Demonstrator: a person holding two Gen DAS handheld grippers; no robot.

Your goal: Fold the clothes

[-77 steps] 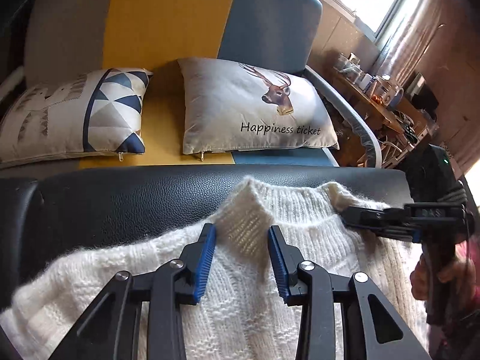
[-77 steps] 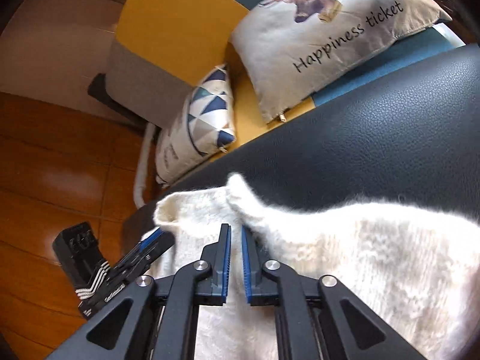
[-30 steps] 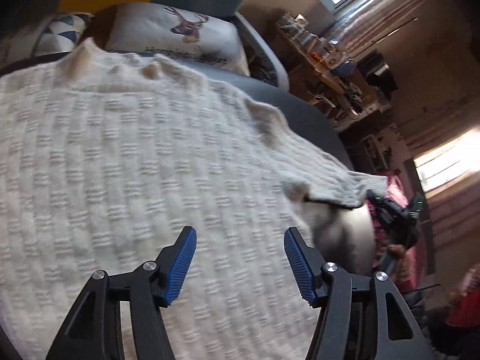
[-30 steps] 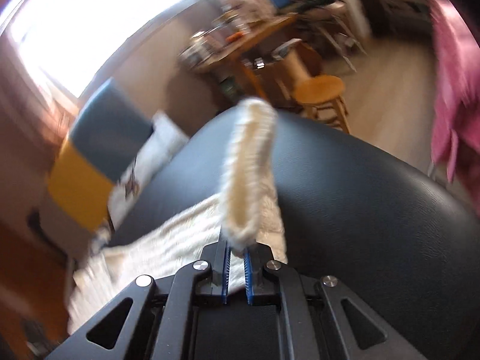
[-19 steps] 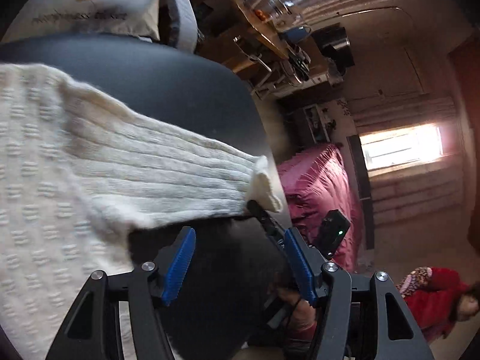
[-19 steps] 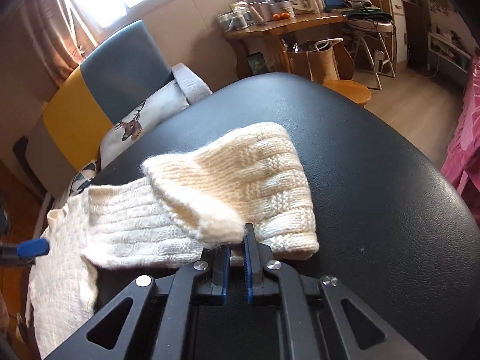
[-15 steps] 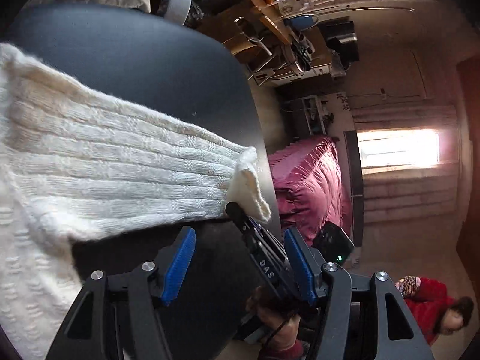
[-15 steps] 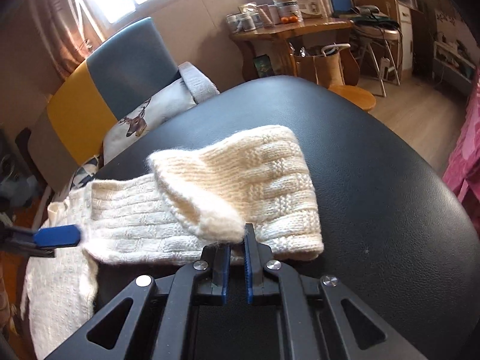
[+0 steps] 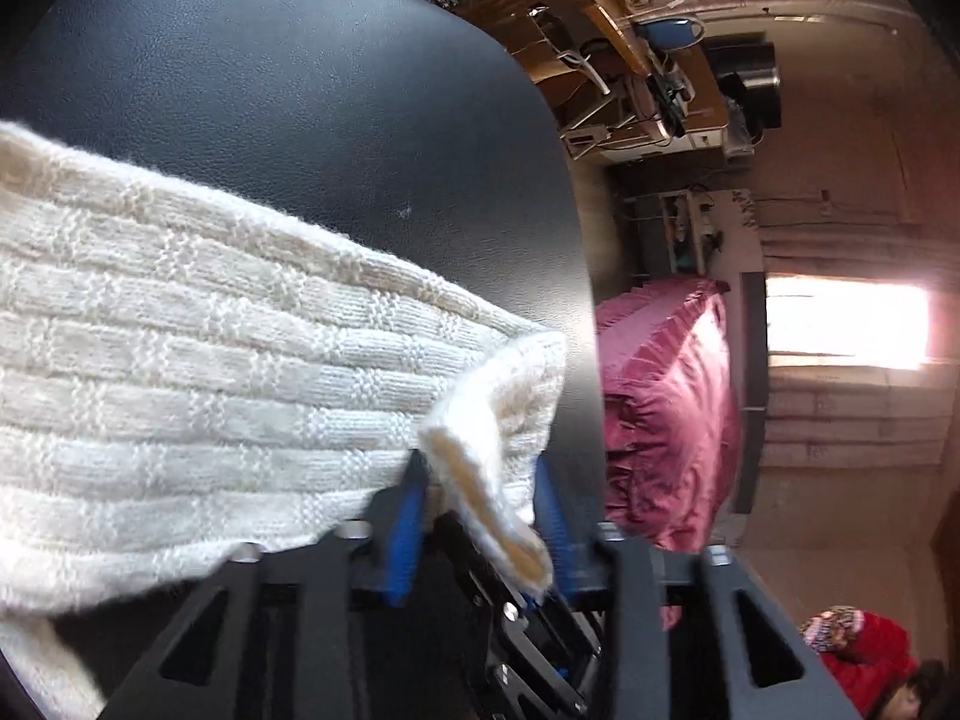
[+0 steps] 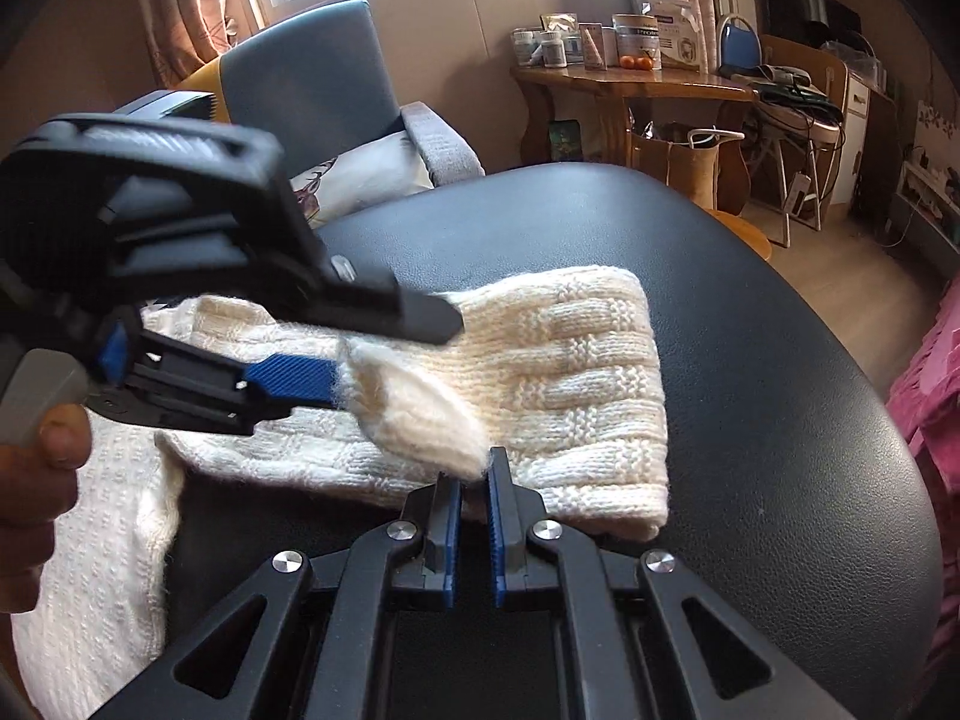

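Left tongs (image 10: 372,354) now reach the sleeve cuff (image 10: 420,402) beside right tongs (image 10: 474,480).

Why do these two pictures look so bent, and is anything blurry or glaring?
Both views are fisheye, curving the black padded surface. Left wrist view: the window is blown out white, the cream knitted sleeve cuff soft. Right wrist view: the near left hand-held gripper looks slightly blurred.
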